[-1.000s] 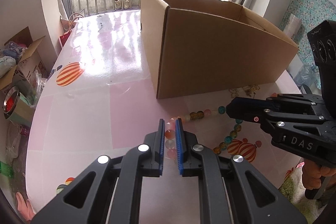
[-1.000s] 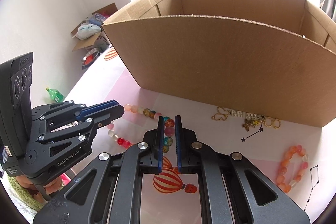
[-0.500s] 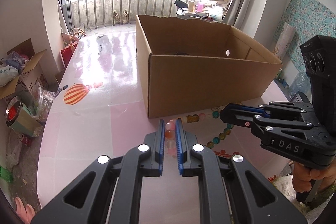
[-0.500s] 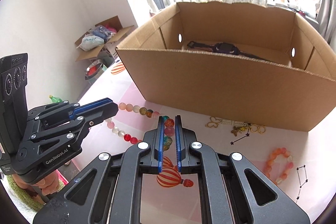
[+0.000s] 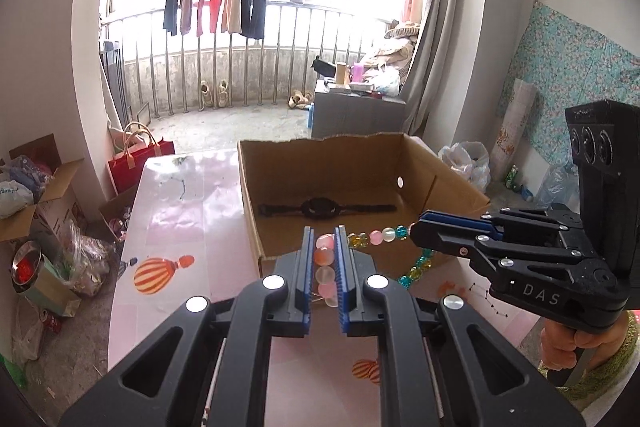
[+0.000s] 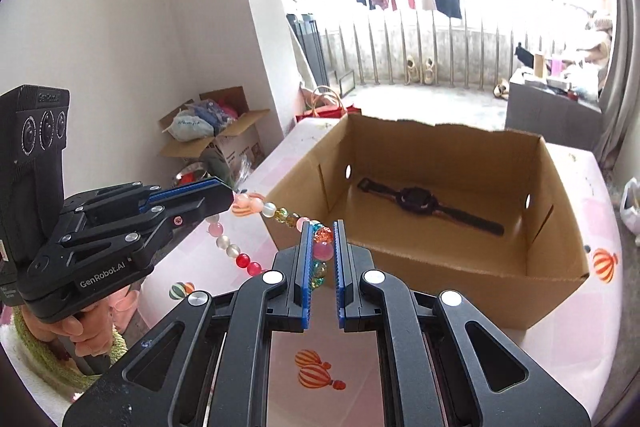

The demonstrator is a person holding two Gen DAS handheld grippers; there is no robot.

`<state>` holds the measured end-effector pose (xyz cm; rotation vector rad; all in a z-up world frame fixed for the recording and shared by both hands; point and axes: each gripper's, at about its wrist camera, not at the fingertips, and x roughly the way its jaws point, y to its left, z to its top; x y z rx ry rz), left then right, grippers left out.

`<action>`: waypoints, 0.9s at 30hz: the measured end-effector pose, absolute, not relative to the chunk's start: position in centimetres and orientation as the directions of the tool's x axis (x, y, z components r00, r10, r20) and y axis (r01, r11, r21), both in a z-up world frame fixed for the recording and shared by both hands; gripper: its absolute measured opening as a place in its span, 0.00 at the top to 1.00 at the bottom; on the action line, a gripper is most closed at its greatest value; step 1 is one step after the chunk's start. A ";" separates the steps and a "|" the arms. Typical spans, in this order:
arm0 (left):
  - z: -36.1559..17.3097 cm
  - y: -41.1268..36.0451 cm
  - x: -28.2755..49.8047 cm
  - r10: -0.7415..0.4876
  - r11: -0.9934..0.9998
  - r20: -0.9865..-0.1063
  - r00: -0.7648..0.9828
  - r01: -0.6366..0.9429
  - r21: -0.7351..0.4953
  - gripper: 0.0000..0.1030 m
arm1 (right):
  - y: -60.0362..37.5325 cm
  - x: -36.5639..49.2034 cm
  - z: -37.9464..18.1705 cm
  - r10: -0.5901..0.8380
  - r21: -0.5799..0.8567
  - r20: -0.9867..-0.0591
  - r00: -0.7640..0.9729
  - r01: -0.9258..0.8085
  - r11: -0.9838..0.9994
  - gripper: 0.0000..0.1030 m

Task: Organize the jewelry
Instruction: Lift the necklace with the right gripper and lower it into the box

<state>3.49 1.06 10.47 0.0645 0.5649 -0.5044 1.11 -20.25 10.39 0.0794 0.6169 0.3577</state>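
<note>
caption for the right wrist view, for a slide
Both grippers, right and left, hold a bead necklace before a cardboard box containing a watch.

a glossy pink table (image 5: pixel 188 227) printed with striped hot-air balloons carries an open cardboard box (image 6: pixel 460 267) near its middle; a thin star-chain necklace (image 5: pixel 484 297) lies beside the box.

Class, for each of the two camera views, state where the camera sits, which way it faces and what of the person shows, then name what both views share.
Left wrist: sits on the left hand-held gripper, looks along its fingers towards the cardboard box and balcony; the person's right hand shows.
Right wrist: sits on the right hand-held gripper, faces the same box; the left hand shows.
Shared: the bead necklace both grippers clamp, the black watch inside the box.
</note>
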 end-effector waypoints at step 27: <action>4.3 -3.3 20.1 -0.356 0.834 -0.785 0.507 0.551 -0.022 0.90 | -20.6 19.7 2.4 0.420 0.375 -0.837 0.351 -0.190 0.907 0.92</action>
